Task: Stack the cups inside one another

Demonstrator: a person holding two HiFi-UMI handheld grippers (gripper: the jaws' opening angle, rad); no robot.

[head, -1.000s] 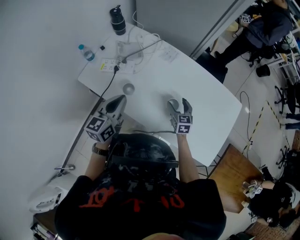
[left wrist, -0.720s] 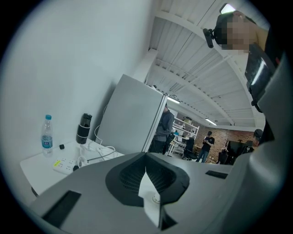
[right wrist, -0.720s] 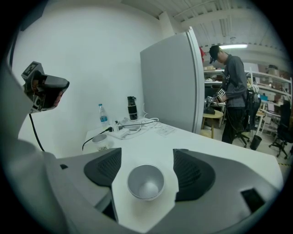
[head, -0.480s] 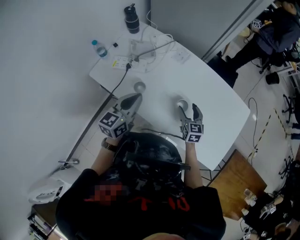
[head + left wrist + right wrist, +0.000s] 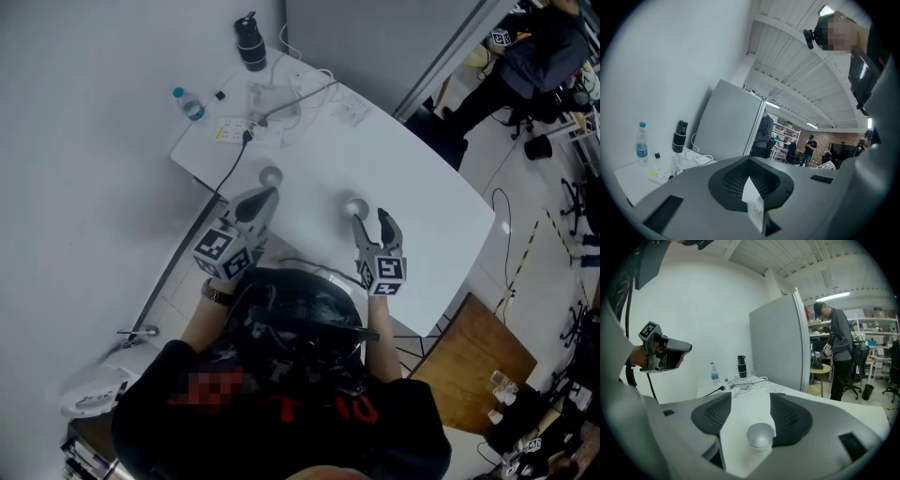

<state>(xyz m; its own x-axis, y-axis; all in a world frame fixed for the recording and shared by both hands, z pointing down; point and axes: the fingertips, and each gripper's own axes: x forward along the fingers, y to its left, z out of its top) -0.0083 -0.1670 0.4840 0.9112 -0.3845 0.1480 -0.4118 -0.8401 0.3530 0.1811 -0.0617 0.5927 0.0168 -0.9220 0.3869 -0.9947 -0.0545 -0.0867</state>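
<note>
Two small silvery cups stand apart on the white table point(image 5: 422, 197). The left cup point(image 5: 270, 175) stands just past my left gripper point(image 5: 262, 199), which hangs in the air with its jaws together; in the left gripper view only a sliver of a cup point(image 5: 759, 206) shows through the narrow slit under the left gripper's point(image 5: 751, 178) tips. The right cup point(image 5: 355, 206) stands upright, mouth up, below my right gripper point(image 5: 371, 221). In the right gripper view that cup point(image 5: 760, 436) lies between the right gripper's point(image 5: 750, 404) closing jaws, close to the right pad point(image 5: 790, 420), with neither pad pressing on it.
At the table's far left corner lie a water bottle point(image 5: 190, 105), a black flask point(image 5: 249, 42), and a power strip with cables point(image 5: 258, 117). A grey partition point(image 5: 780, 348) stands behind the table. A person point(image 5: 530, 47) stands beyond it on the right.
My right gripper has risen a little above its cup and its jaws have narrowed. The left gripper has hardly moved. Both cups stay where they were.
</note>
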